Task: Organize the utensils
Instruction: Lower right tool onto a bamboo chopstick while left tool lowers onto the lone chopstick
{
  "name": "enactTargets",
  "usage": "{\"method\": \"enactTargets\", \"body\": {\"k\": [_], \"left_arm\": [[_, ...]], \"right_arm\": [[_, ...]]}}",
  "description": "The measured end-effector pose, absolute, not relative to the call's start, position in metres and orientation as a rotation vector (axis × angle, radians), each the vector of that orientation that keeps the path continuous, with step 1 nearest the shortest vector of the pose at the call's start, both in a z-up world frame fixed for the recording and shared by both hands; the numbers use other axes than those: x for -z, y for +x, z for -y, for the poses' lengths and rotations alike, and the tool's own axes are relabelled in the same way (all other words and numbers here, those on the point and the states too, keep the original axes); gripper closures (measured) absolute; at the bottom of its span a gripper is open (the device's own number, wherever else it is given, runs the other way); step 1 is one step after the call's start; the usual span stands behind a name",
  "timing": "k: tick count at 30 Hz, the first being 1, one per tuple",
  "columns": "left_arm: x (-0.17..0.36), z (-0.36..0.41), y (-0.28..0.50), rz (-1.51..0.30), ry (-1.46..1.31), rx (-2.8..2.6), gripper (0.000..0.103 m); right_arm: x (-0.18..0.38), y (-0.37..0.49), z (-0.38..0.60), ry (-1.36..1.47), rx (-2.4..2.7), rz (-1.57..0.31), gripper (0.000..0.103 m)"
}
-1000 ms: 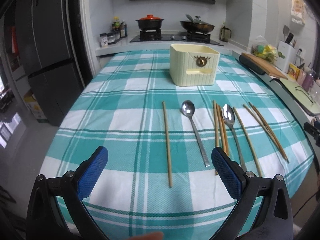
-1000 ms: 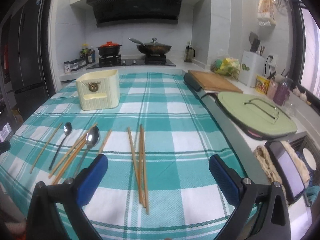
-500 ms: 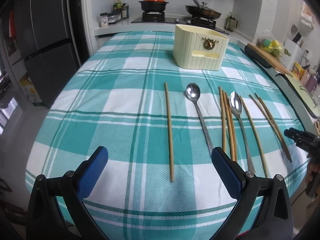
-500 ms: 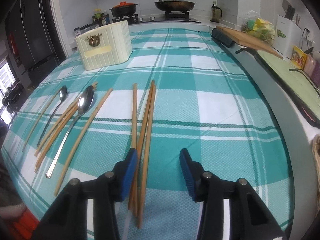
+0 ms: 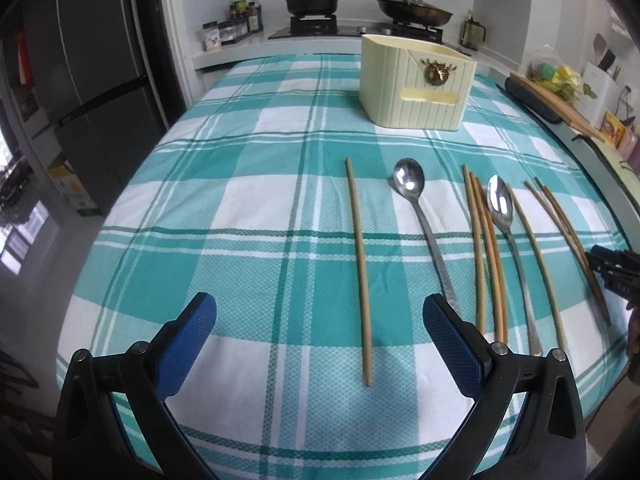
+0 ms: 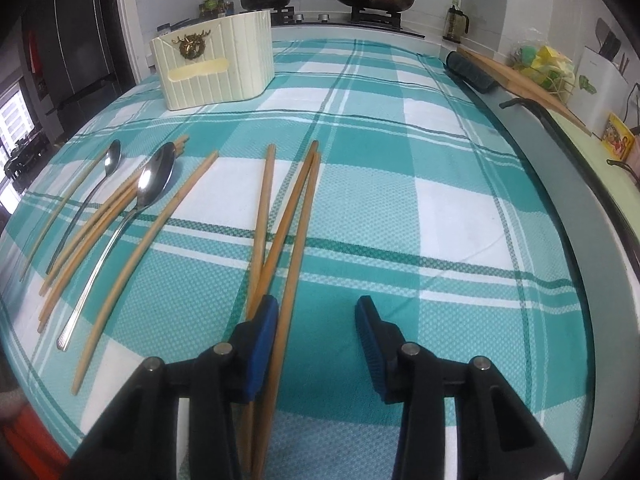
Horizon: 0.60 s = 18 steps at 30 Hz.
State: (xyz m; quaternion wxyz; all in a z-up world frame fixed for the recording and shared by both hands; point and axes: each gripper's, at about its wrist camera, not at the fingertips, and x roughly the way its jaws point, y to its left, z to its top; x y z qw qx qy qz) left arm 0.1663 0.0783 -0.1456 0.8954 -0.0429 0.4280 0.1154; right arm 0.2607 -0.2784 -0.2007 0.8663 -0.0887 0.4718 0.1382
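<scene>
Right wrist view shows the right gripper (image 6: 316, 336) low over the checked tablecloth (image 6: 460, 216), its jaws part-way apart after narrowing, and pressing on nothing. The three chopsticks (image 6: 296, 216) lie just left of the gap's middle: one runs past the inner face of the left blue pad, the other two pass under or outside that pad, so the bundle is not yet centred. Their long axis runs away from the gripper toward the cream utensil holder (image 6: 216, 68), roughly in line with the fingers, across the closing direction. Left wrist view shows the left gripper (image 5: 320, 340) spread wide over a single chopstick (image 5: 360, 272), empty, well apart from the bundle; the right hand is clearly nearer.
</scene>
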Motion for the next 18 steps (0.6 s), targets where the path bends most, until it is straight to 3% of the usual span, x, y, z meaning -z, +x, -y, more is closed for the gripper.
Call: {"method": "enactTargets", "body": {"k": [18], "left_arm": [[0.154,-0.085,0.186,-0.895,-0.018,-0.246,0.000]], "right_arm": [[0.204,0.258,0.280,-0.184,-0.305,-0.914,0.059]]}}
